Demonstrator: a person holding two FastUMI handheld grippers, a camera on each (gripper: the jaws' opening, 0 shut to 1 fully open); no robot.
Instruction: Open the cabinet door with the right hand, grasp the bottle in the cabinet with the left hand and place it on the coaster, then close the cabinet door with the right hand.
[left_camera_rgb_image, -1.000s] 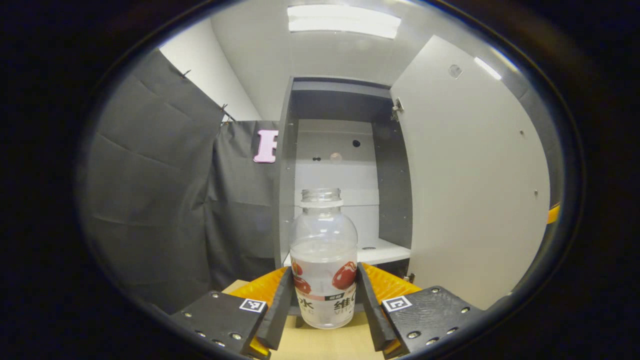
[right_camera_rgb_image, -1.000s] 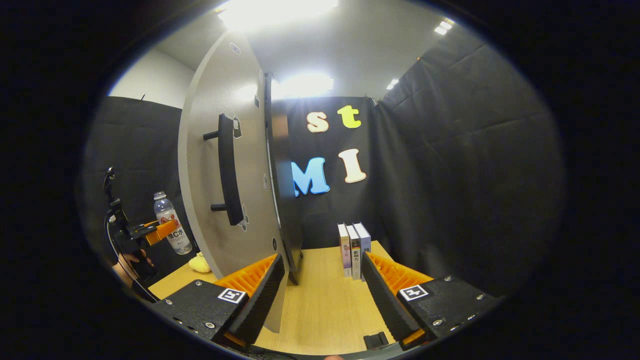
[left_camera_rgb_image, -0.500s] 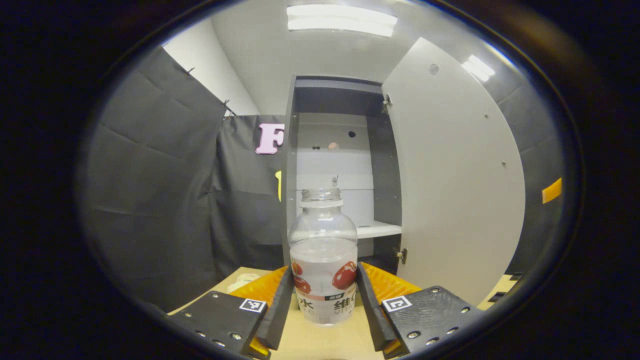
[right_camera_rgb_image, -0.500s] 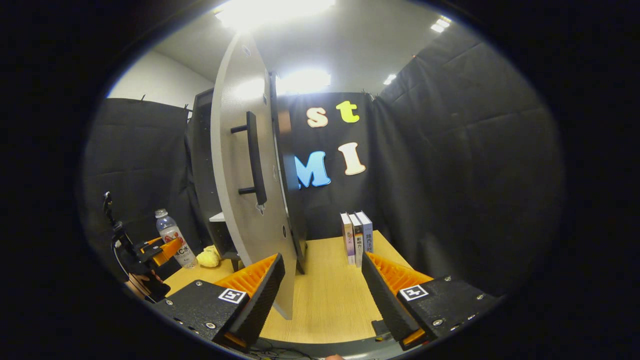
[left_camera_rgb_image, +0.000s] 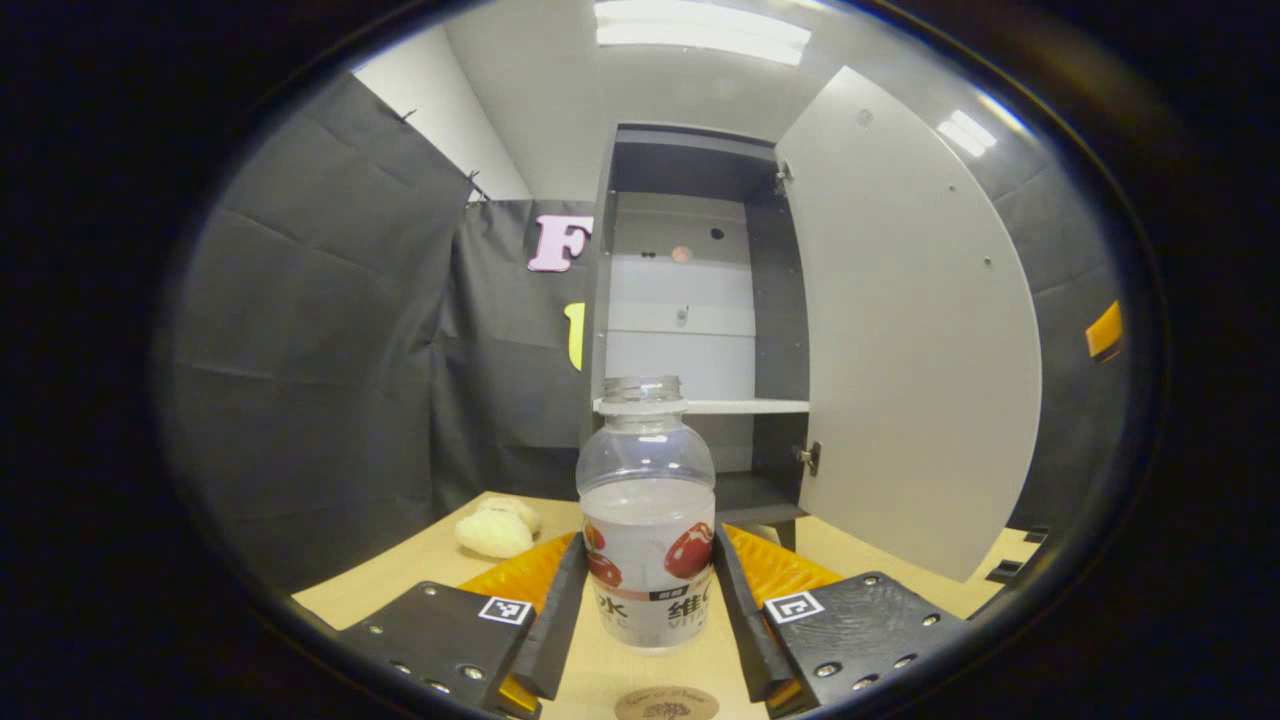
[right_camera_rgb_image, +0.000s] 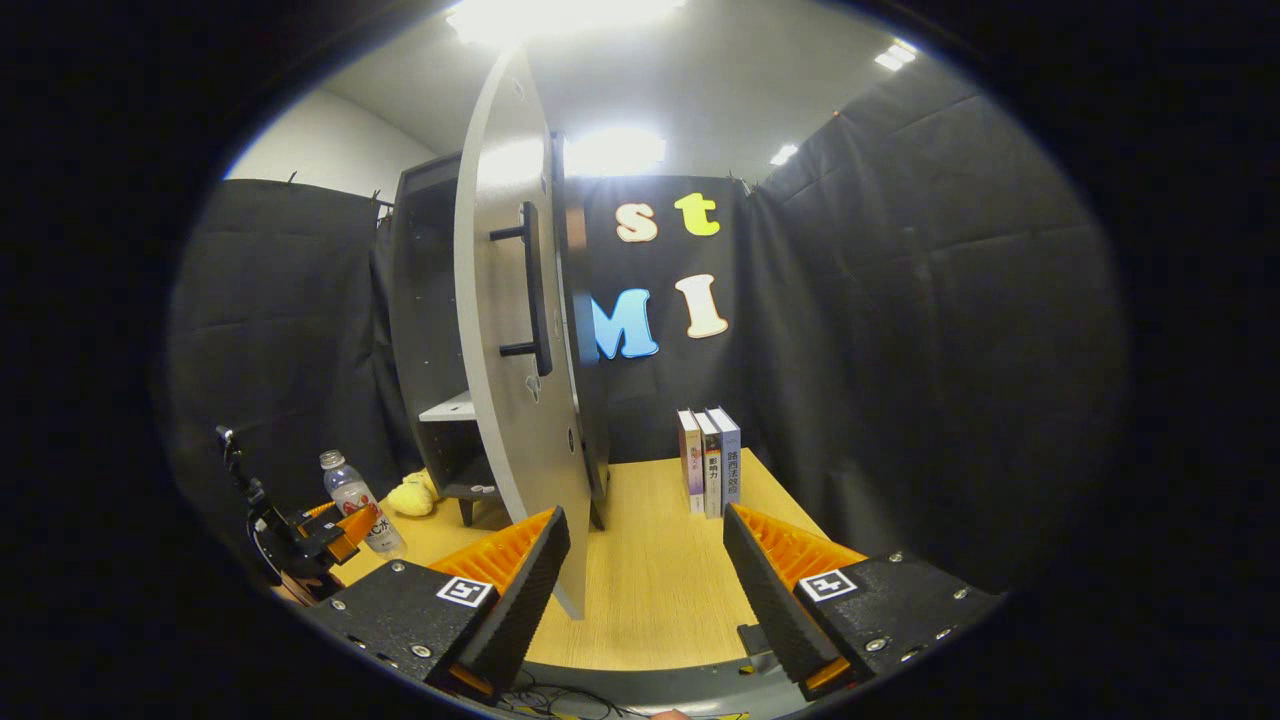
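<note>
My left gripper (left_camera_rgb_image: 648, 610) is shut on a clear capless bottle (left_camera_rgb_image: 648, 520) with a red fruit label, held upright above the wooden table (left_camera_rgb_image: 400, 575). A round brown coaster (left_camera_rgb_image: 666, 704) lies just below the bottle at the bottom edge. Behind stands the grey cabinet (left_camera_rgb_image: 690, 300), its door (left_camera_rgb_image: 900, 330) swung wide open. In the right gripper view my right gripper (right_camera_rgb_image: 645, 580) is open with nothing between its fingers, close to the door's (right_camera_rgb_image: 510, 330) edge and its dark handle (right_camera_rgb_image: 533, 290). Far left there, the left gripper (right_camera_rgb_image: 335, 525) carries the bottle (right_camera_rgb_image: 358, 500).
A yellow plush toy (left_camera_rgb_image: 495, 528) lies on the table left of the cabinet; it appears again (right_camera_rgb_image: 412, 494) by the cabinet foot. Three books (right_camera_rgb_image: 708, 460) stand upright against the black cloth at the table's back. Cables lie at the table's near edge.
My left gripper has drawn back and down from the cabinet with the bottle; the coaster has come into view beneath it. My right gripper has pulled back from the door, still open.
</note>
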